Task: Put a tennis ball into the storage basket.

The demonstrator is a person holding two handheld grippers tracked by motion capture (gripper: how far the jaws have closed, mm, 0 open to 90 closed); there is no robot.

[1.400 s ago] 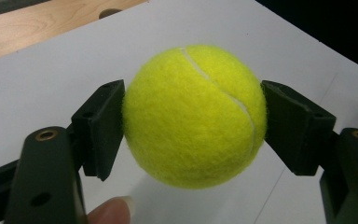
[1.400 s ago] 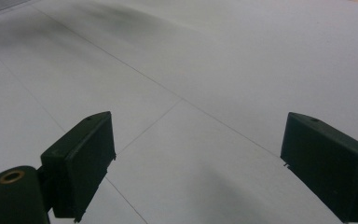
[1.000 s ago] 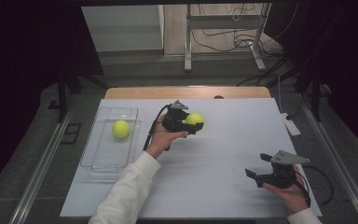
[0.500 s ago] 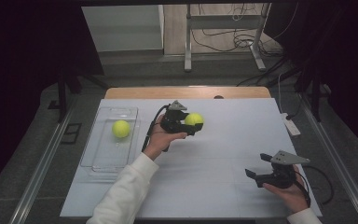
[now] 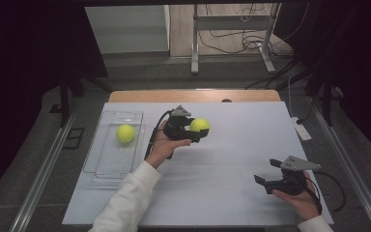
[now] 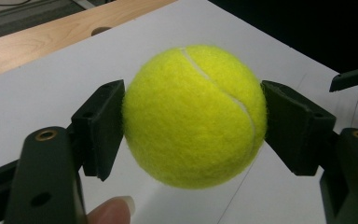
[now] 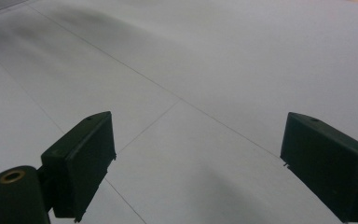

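The left gripper (image 5: 196,131) has a yellow tennis ball (image 5: 199,125) clamped between its two black fingers (image 6: 103,126), the pads pressing on opposite sides of the ball across its widest part. In the left gripper view the ball (image 6: 194,114) sits squarely between the pads with its white seam curving over the top, and it looks to be lifted clear of the white worktop (image 5: 232,159).

Taking the clear tray (image 5: 107,166) as the landmark, the held ball is to the right of the tray, apart from it and level with its far half. A second tennis ball (image 5: 125,133) lies inside the tray, toward its far end.

The ball should handle easily: it is likely light, its felt gives the pads good friction, and its shell is springy enough to yield a little without damage. The main risk is its roundness, since a grip above or below the middle could squeeze it out. The present hold across the widest part is the sound one.

The right gripper (image 5: 273,176) rests well to the right of the tray, near the front edge of the worktop, its fingers (image 7: 81,158) spread wide with nothing between them.
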